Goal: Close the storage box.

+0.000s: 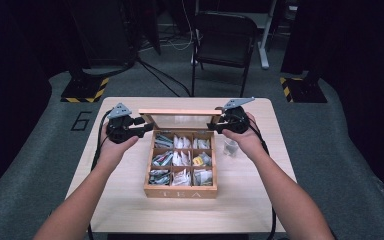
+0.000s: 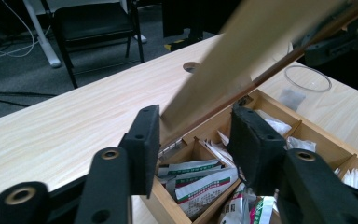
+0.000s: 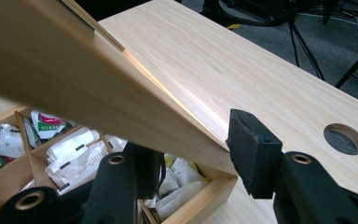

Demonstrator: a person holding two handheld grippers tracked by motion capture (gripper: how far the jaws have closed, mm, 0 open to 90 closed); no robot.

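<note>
At table centre, a wooden tea box [image 1: 180, 191] sits with its lid [image 1: 180, 112] raised, a person's two hands working it from either side. From the high view, the left gripper [image 1: 147, 125] meets the lid's left edge at about ten o'clock from the box's middle, and the right gripper [image 1: 215, 123] meets the right edge at about two o'clock. Along the left gripper [image 2: 193, 147], the jaws straddle the lid's [image 2: 242, 56] lower corner; a gap shows between the right pad and the wood, so they read as released around it rather than clamped. Along the right gripper [image 3: 196, 156], the lid [image 3: 74, 88] slants across between the jaws, its corner ending just short of the right pad [image 3: 254, 151]; whether the left pad touches the wood cannot be told, and the jaws look parted, not clenched. Nine compartments hold tea sachets [image 1: 182, 158], white ones down the middle column, green-printed ones at the left. A small clear cup [image 1: 230, 147] stands on the table [image 1: 125, 200] just beside the box at three o'clock, under the right wrist. Beyond the table's far edge, at twelve o'clock, a black chair [image 1: 224, 40] stands on the grey floor, and a cable hole [image 3: 344, 138] pierces the tabletop near the lid's right end.
</note>
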